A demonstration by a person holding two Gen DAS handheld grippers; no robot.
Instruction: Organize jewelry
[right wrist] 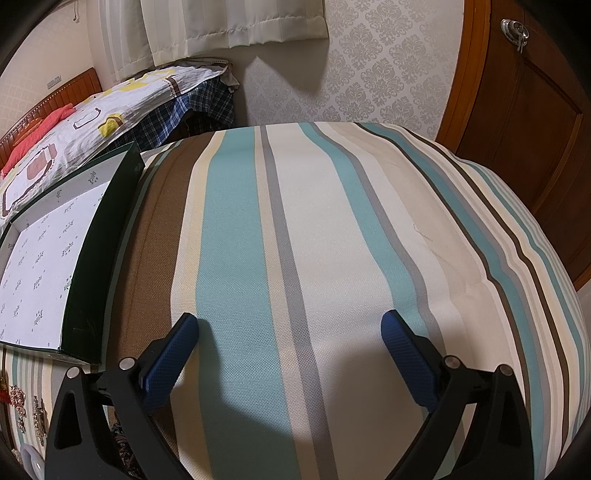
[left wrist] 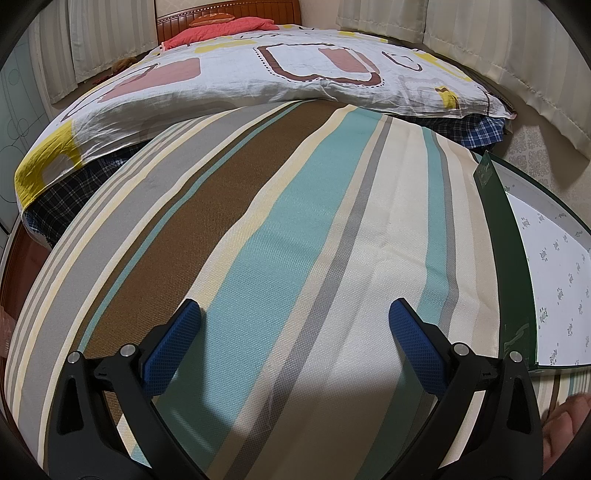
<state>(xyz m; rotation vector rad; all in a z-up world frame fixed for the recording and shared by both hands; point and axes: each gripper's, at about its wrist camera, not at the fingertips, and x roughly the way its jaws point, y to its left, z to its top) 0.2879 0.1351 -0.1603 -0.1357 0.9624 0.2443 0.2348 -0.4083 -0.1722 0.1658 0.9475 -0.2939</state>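
A dark green box [left wrist: 506,266] with a white printed lining lies open on the striped tablecloth [left wrist: 295,240], at the right edge of the left wrist view and the left of the right wrist view [right wrist: 99,258]. Its inside looks empty. Several pieces of jewelry [right wrist: 22,406] lie on the cloth in front of the box, at the lower left of the right wrist view, partly hidden behind the gripper. My left gripper [left wrist: 294,314] is open and empty over bare cloth. My right gripper [right wrist: 290,325] is open and empty over bare cloth, right of the box.
A bed [left wrist: 258,74] with a patterned sheet and a red pillow stands beyond the table. Curtains [right wrist: 229,26] and wallpaper lie behind. A wooden door [right wrist: 528,122] is at the right. The table edge [right wrist: 546,258] curves off on the right.
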